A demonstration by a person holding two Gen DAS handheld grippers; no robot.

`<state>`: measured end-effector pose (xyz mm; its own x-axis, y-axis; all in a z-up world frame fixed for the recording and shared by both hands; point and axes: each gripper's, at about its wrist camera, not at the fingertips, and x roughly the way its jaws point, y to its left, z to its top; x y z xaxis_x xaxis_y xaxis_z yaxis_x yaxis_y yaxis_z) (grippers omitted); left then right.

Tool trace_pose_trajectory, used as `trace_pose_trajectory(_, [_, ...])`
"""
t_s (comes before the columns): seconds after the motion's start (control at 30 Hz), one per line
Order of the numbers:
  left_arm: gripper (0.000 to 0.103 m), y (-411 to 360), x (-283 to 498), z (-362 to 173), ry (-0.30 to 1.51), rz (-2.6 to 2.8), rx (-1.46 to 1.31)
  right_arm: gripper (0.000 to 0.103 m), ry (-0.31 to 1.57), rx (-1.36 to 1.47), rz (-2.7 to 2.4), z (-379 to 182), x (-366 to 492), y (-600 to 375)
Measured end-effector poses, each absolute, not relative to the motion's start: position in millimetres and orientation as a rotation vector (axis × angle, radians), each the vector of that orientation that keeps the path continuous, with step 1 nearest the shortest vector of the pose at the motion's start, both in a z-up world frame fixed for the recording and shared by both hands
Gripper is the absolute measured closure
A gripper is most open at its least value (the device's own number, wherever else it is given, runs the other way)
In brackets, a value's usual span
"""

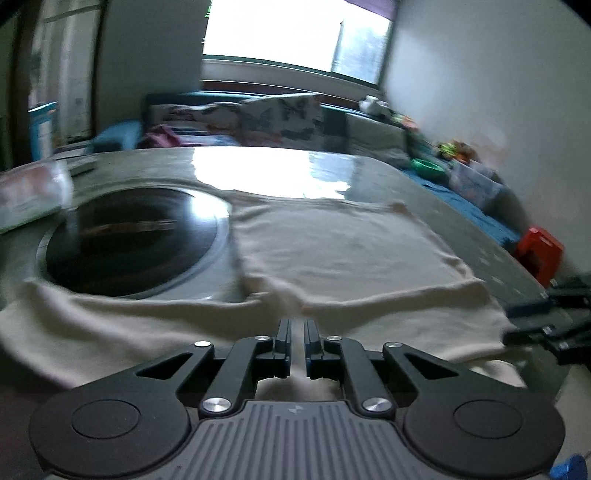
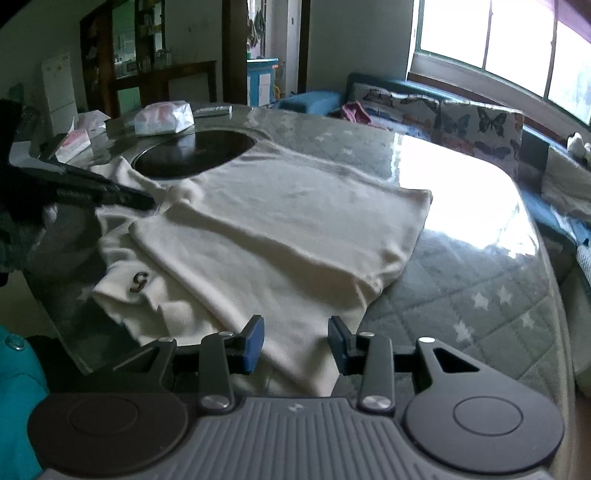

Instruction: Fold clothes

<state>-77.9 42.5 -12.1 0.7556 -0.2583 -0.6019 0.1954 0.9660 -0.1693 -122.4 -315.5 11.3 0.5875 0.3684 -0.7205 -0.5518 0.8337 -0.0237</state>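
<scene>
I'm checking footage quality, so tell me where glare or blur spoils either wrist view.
Left wrist view: window glare blows out the far table; the cream garment and tissue pack are motion-smeared, the left gripper sharp. Right wrist view: glare whitens the table's right side; the garment is soft, the right gripper sharp, straight edges bowed by fisheye.

— Where does the light come from?
— From the window, blown out to pure white in the left wrist view. It throws hard glare on the glossy table, while the room beyond stays dim.
— Is the picture sharp?
— No. The left wrist view is smeared, the cream garment soft-edged; the right wrist view is crisper. Both bend at the edges, with dark corners.
</scene>
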Motion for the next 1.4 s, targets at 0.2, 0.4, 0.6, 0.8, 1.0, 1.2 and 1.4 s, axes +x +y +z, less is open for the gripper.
trace_pose_trajectory(0.2, [0.083, 86.4, -90.1, -10.1, 0.657, -0.066, -0.137, 0.065, 0.752, -0.254, 0.56, 18.8, -120.2, -307.3])
trace_pose_trajectory(0.4, [0.07, 130.8, -97.6, -12.0, 0.634, 0.14, -0.184, 0.064, 0.728, -0.265, 0.618, 18.3, -104.4, -282.6])
trace_pose_trajectory(0.6, [0.061, 166.6, -94.4, -13.8, 0.623, 0.326, -0.24, 0.064, 0.741, -0.281, 0.662, 10.0, -94.4, -262.2])
trace_pose_trajectory(0.8, [0.064, 183.3, -79.8, -20.2, 0.633, 0.379, -0.305, 0.064, 0.74, -0.281, 0.663, 11.1, -94.3, -259.3])
trace_pose_trajectory(1.0, [0.095, 187.8, -73.1, -19.7, 0.616, 0.383, -0.331, 0.064, 0.739, -0.272, 0.646, 12.2, -95.6, -263.3])
trace_pose_trajectory(1.2, [0.098, 168.7, -82.8, 10.5, 0.522, 0.271, -0.361, 0.064, 0.716, -0.254, 0.632, 17.1, -99.4, -271.4])
trace_pose_trajectory(1.4, [0.098, 106.8, -85.3, 54.7, 0.452, 0.019, -0.334, 0.064, 0.688, -0.225, 0.611, 21.5, -104.4, -283.7])
